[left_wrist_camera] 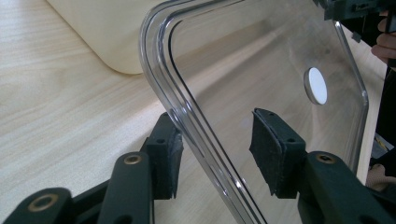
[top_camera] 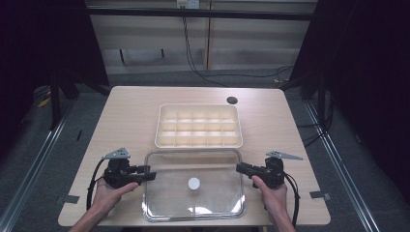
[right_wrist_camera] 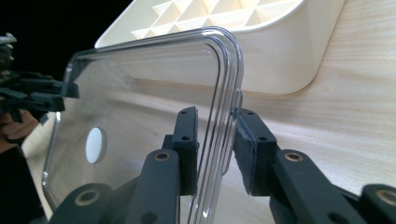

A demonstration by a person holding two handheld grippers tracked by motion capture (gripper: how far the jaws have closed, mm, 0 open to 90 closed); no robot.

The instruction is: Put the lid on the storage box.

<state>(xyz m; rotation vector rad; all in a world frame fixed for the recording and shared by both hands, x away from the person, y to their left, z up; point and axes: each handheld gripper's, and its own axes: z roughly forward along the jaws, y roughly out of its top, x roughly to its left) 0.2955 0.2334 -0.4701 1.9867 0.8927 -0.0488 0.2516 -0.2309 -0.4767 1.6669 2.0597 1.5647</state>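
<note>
- My left gripper point(left_wrist_camera: 212, 149) stands open: its jaws sit well apart, one on each side of the left rim of the clear lid point(left_wrist_camera: 261, 93), with the rim running up between them. One pad is just beside the rim; I cannot tell whether it touches. The other pad point(left_wrist_camera: 268, 149) is clearly off the plastic.
- My right gripper point(right_wrist_camera: 215, 149) is nearly closed around the lid's right rim, close to its far right corner. The left pad point(right_wrist_camera: 187, 149) lies against the ridged edge; the right pad point(right_wrist_camera: 247, 154) is at the edge, and I cannot tell whether any gap is left.
- From above, my left gripper point(top_camera: 145, 174) reaches the lid's left edge and my right gripper point(top_camera: 240, 168) its right edge, my hands behind them at the near side of the table point(top_camera: 125, 111).
- The clear lid point(top_camera: 193, 186) lies on the near middle of the table, with a white round knob point(top_camera: 194, 183) at its centre.
- Just beyond the lid's far edge sits the cream compartment tray point(top_camera: 198, 126), uncovered, its grid of cells showing.
- A small dark hole point(top_camera: 232, 100) marks the table near the tray's far right corner.
</note>
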